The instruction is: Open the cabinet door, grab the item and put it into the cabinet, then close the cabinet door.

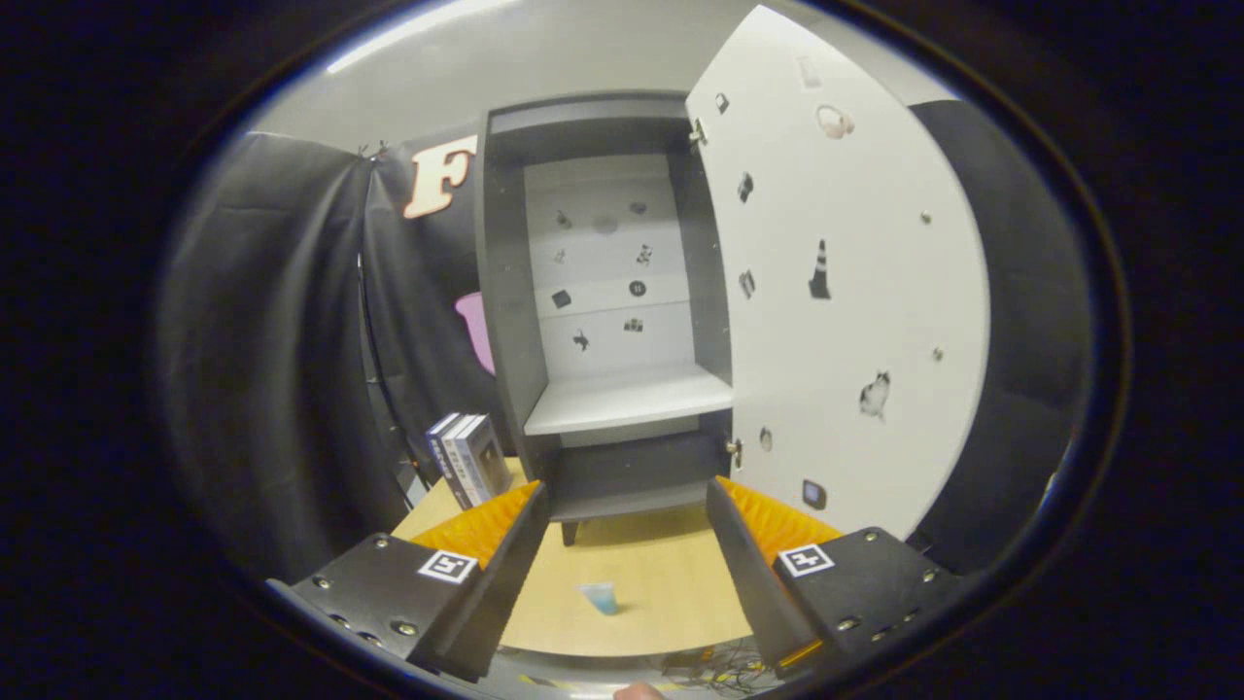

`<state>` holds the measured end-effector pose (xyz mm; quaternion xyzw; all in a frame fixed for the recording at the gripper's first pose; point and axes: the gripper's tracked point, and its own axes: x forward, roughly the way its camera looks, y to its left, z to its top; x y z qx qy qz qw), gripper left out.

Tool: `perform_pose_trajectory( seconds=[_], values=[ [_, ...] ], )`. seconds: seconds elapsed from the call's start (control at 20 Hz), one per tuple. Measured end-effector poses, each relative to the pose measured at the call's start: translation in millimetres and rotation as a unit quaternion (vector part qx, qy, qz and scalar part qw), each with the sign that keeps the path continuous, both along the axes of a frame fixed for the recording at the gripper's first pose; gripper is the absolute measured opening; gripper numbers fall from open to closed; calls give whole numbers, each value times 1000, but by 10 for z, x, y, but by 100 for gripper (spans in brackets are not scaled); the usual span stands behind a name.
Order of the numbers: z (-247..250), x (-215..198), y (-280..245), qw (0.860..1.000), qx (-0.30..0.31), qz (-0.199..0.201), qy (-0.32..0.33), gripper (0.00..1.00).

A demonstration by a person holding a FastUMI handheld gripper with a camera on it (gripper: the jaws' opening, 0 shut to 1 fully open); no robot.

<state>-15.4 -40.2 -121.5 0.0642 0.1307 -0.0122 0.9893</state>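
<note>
Lying on the light wooden table point(671, 574), the small blue translucent cup point(600, 597) sits between the spread, empty fingers of the gripper point(627, 525), below the open dark grey cabinet point(510, 321) with its white door point(855, 292).

The gripper point(622, 544) has two wedge-shaped fingers with ridged inner pads point(481, 525). Each finger mount, at the lower left and lower right of the frame, carries a square black-and-white marker point(447, 566) and several round silver screws point(402, 629).

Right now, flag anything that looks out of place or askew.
Nothing stands out. The cabinet door is swung open, the books stand upright, the small blue item sits on the table between the open gripper fingers.
</note>
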Motion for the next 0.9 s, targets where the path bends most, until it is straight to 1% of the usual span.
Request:
perform_pose_trajectory(
  seconds=[0.2,0.35,0.7,0.9],
  values=[
    [-606,227,308,999,-30,19,31,97],
    [-999,396,481,998,-26,31,52,97],
    [-1978,724,575,992,-14,38,121,97],
    [-2467,837,622,986,-12,51,159,98]
  ],
)
